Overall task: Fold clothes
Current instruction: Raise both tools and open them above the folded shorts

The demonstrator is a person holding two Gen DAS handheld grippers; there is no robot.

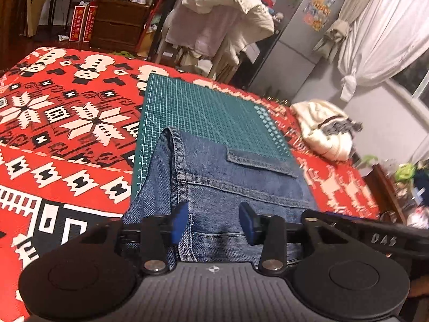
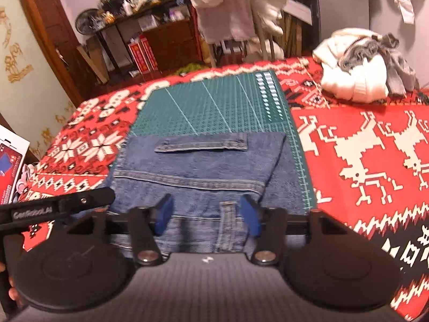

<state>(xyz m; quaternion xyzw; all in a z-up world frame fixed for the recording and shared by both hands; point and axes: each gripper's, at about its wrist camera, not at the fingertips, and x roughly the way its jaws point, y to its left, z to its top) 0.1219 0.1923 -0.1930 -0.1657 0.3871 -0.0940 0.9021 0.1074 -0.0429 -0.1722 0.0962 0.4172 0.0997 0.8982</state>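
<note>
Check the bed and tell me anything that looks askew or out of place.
The folded jeans lie fairly square on the green cutting mat, though their right edge slants inward. The white knit garment sits crumpled on the red blanket, unfolded. Nothing looks spilled or damaged.

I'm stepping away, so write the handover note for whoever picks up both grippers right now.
Left gripper: jaws open, holding nothing, over the near edge of the jeans.
Right gripper: jaws open, holding nothing, over the same near edge, further right.
Jeans: folded into a compact bundle, lying on the green cutting mat on the red patterned blanket.
A cream sweater sits crumpled on the blanket's far right, unfolded.
Done: jeans look mostly folded.
Left: possibly one more fold of the jeans, then probably the sweater.
</note>
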